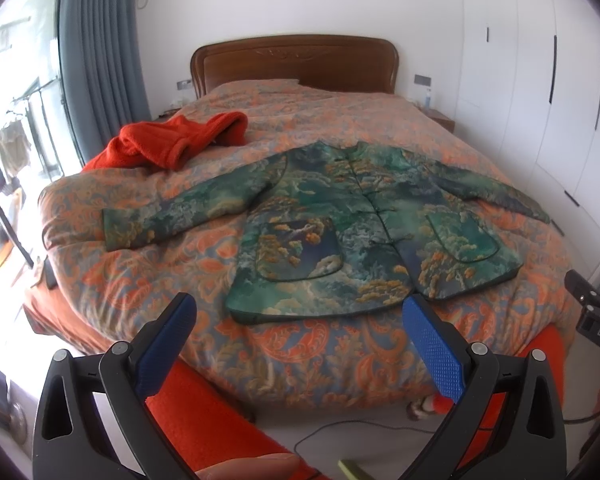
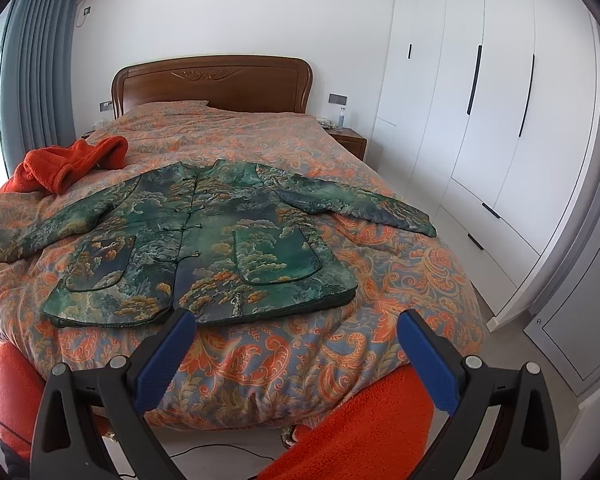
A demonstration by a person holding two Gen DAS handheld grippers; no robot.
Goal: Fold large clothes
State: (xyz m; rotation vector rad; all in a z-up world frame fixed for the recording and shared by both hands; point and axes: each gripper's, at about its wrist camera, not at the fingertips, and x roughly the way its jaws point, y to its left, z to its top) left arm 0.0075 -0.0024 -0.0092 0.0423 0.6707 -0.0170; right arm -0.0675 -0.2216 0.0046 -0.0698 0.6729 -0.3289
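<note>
We have the green brocade jacket (image 1: 364, 220) laid flat and face up on the bed (image 1: 340, 360), collar toward the headboard (image 1: 296, 64) and hem toward us, both sleeves spread out to the sides. Set this way, every edge we need for folding lies exposed: the left sleeve (image 1: 172, 216) reaches toward the window side, the right sleeve (image 2: 352, 200) toward the wardrobe (image 2: 480, 120). The front is fastened down the middle, which should keep the two panels from sliding apart when we lift a side.

We hold the left hand-held gripper (image 1: 300, 344) back from the foot of the bed, jaws spread wide with nothing between them. The right hand-held gripper (image 2: 296, 352) hangs likewise, wide and empty, clear of the hem. No fold looks made yet. We judge the start lies at the sleeves, each gripper taking its own side.

The orange fleece garment (image 1: 172, 140) sits bunched at the far left corner, well apart from the jacket, so it stays out of our working area.
</note>
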